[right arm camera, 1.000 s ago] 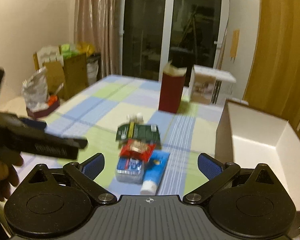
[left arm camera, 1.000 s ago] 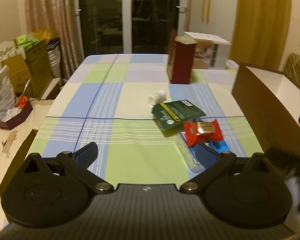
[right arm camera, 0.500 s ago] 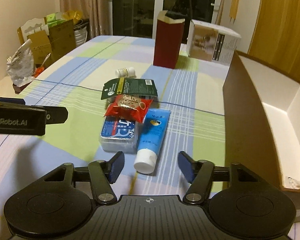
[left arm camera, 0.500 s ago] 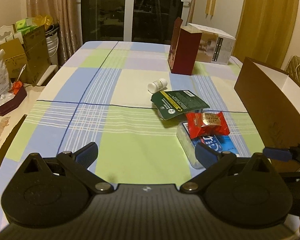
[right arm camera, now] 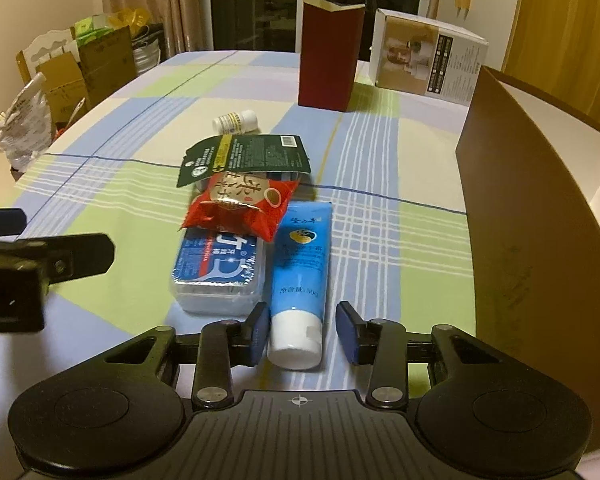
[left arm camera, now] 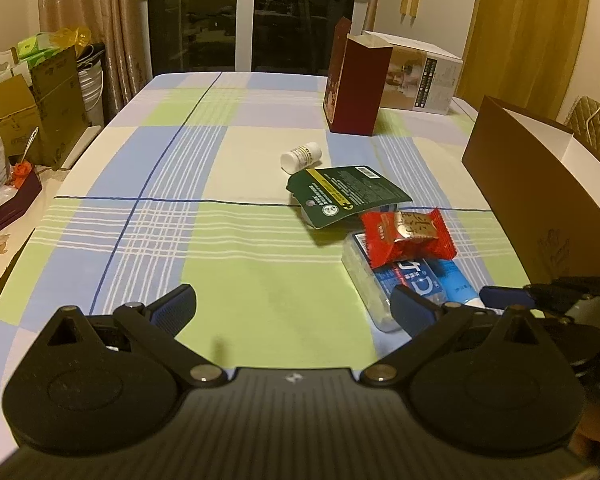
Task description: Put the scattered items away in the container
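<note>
A blue tube with a white cap (right arm camera: 300, 276) lies on the checked tablecloth. My right gripper (right arm camera: 303, 334) is open, one finger on each side of the cap, with small gaps. Beside the tube lie a clear blue-labelled box (right arm camera: 218, 270), a red snack packet (right arm camera: 240, 204) on top of it, a dark green sachet (right arm camera: 246, 156) and a small white bottle (right arm camera: 236, 121). The brown open box (right arm camera: 512, 216) stands to the right. My left gripper (left arm camera: 294, 308) is open and empty above the cloth, left of the pile (left arm camera: 404, 236).
A tall red carton (right arm camera: 328, 46) and a white printed box (right arm camera: 428, 60) stand at the table's far side. Cardboard boxes and bags (left arm camera: 40, 92) sit on the floor to the left. The left gripper's finger (right arm camera: 48, 256) shows at the right wrist view's left edge.
My right gripper has moved forward and down to the blue tube and narrowed its jaws around the cap. My left gripper has tilted down slightly, staying open.
</note>
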`<state>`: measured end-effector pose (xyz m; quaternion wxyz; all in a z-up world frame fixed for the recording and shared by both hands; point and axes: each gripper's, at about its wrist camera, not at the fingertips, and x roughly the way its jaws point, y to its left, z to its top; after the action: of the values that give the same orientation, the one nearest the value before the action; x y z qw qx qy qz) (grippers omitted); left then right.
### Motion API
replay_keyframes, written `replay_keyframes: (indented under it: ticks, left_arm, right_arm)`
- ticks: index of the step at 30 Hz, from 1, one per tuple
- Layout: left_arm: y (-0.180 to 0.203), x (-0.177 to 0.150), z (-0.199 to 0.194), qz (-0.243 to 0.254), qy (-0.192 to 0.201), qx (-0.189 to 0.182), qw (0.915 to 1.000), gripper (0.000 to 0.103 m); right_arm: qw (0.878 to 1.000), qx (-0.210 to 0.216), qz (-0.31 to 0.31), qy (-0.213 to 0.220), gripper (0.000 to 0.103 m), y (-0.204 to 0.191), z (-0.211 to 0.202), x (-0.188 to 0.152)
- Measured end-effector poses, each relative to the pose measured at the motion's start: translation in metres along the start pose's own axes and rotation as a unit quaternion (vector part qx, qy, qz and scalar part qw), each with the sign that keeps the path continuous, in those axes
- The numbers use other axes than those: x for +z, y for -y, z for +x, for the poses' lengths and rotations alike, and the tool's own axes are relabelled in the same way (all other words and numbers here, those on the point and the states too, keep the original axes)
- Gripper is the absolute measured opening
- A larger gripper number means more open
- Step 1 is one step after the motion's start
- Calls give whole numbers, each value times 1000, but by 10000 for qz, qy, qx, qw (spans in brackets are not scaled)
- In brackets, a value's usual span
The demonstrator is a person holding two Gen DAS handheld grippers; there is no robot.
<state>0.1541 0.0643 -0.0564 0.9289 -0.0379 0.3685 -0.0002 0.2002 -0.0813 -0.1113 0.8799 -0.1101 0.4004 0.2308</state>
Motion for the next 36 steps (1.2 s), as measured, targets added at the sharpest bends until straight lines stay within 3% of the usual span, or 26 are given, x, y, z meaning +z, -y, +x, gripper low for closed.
replay_keyframes:
  ticks: [4, 5, 6, 22, 25, 31, 36]
  left_arm:
    - [2, 0, 1, 10, 2, -7, 10000, 101]
    - [2, 0, 2, 17, 7, -14, 10000, 101]
    - [3, 0, 2, 29, 12, -20, 10000, 101]
    - [40, 13, 36, 317, 10, -633, 9975, 100]
    - [49, 16, 50, 309, -136, -771, 9965, 96]
    - [62, 13, 72, 494, -401, -704, 9955, 87]
    - [64, 10, 76, 589, -478, -749, 9943, 71]
  right_arm:
    - [10000, 4, 16, -14, 42, 2, 7, 2]
    - [10000, 8, 12, -23, 34, 3, 7, 2]
    - [10000, 3, 7, -36, 32, 4, 7, 2]
    - [9995, -133, 273, -122, 32, 19, -25, -26]
    - [9993, -132, 320, -125, 32, 21, -27, -28]
    - [9993, -155, 330, -119, 32, 24, -28, -31]
    - [9993, -148, 315, -112, 32, 25, -28, -31]
